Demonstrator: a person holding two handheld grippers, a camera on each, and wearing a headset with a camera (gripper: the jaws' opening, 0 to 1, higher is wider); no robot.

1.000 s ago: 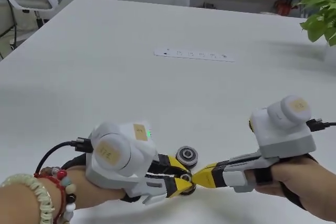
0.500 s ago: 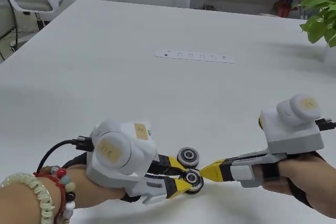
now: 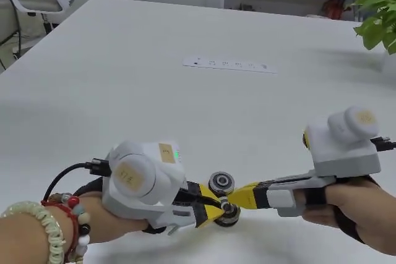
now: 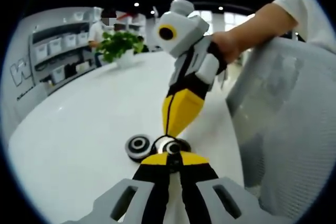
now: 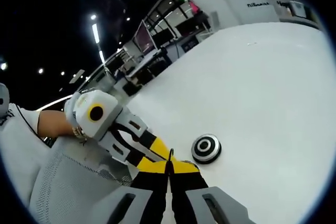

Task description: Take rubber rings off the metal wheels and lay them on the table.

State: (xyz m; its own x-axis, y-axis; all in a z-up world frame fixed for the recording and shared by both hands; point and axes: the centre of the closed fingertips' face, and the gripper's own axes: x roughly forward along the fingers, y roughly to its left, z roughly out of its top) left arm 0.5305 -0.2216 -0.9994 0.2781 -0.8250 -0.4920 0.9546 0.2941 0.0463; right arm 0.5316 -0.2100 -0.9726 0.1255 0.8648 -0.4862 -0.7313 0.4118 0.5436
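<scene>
Head view: a wheel (image 3: 228,213) is clamped in the left gripper (image 3: 213,205) jaws, with the right gripper (image 3: 238,197) jaws clenched at its rim. No ring's been laid on the table (image 3: 185,109) yet.

The left hand (image 3: 93,227), its wrist ringed with beaded bracelets (image 3: 59,230), holds the left claw (image 3: 216,207), white with yellow-and-black jaws, low by the near edge of the white desk (image 3: 185,109), pointing right. The right hand (image 3: 352,208) holds the matching right claw (image 3: 230,201) pointing left. The two tips meet nose to nose, touching or nearly so. Each claw's jaws are pressed together. A bare forearm (image 4: 249,24) runs back from the right hand.
</scene>
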